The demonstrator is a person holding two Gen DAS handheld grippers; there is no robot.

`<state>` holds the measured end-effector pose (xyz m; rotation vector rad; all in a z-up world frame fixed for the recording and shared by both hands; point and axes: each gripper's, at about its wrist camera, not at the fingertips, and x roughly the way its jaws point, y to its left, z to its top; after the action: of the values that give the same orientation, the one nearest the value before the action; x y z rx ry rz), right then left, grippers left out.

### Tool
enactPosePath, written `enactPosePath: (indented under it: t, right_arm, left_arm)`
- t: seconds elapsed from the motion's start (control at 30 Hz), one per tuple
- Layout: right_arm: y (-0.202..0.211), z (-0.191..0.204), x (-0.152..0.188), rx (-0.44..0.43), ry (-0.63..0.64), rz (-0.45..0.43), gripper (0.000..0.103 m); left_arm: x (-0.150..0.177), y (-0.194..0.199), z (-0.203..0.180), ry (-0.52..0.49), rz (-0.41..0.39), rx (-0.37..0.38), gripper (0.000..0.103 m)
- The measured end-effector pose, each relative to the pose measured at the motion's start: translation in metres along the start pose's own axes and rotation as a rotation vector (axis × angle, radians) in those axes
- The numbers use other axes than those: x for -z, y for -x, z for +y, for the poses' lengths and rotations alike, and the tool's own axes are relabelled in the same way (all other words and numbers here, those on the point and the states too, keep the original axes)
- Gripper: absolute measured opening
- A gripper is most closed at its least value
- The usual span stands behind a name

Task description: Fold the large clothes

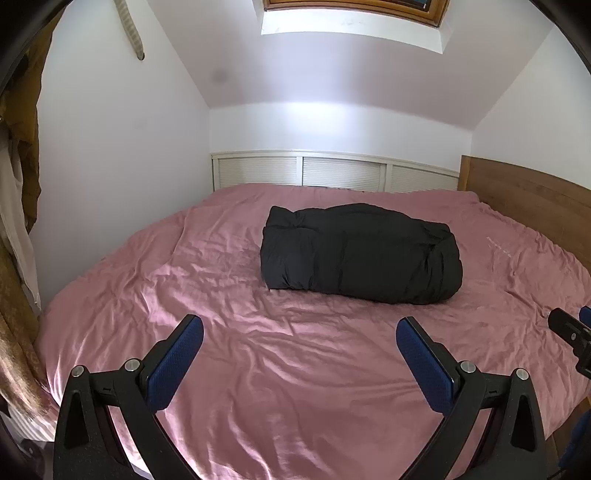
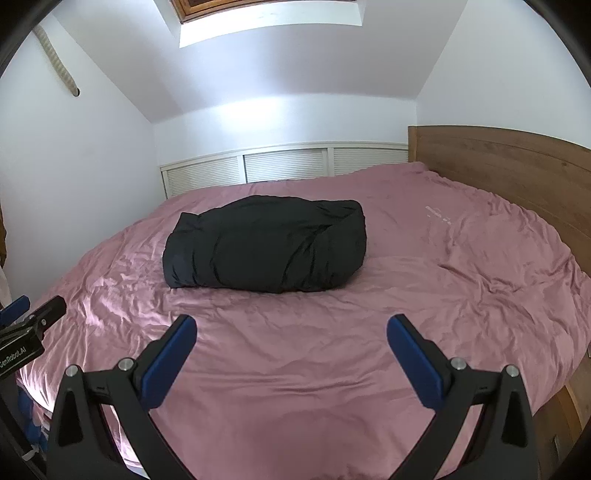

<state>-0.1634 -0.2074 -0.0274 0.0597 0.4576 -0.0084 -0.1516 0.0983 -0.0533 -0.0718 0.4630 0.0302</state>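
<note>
Black garment (image 1: 360, 253) apparently folded on bed (image 1: 258, 369), well beyond both grippers' spread fingers (image 1: 177, 363).

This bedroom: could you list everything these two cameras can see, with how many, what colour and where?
Black garment: one, black, folded into a puffy bundle, lying near the middle of the bed.
Bed cover: one, pink, wrinkled, spread over the whole bed.
Headboard: one, brown wood, along the bed's right side.
Louvred doors: a row of three visible panels, white, low on the far wall behind the bed.
Skylight: one, wood-framed, in the sloped ceiling.
Hanging clothes: several, brown and white, at the left edge of the left view.
Left gripper: one, black with blue fingers, open, above the bed's near edge.
Right gripper: one, black with blue fingers, open, beside the left one.
</note>
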Motion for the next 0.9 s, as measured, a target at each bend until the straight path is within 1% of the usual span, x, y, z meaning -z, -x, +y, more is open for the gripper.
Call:
enactPosePath:
  t: [0.47,0.9]
  right_arm:
    - [0.0,-0.012,0.005,0.01,-0.009,0.021,0.103]
    - [0.005,-0.022,0.007,0.029,-0.022,0.018,0.103]
  left_arm:
    - [0.004,0.004,-0.001,-0.01,-0.002,0.007,0.102]
    - [0.007,0.008,-0.001,-0.009,0.011,0.002,0.102]
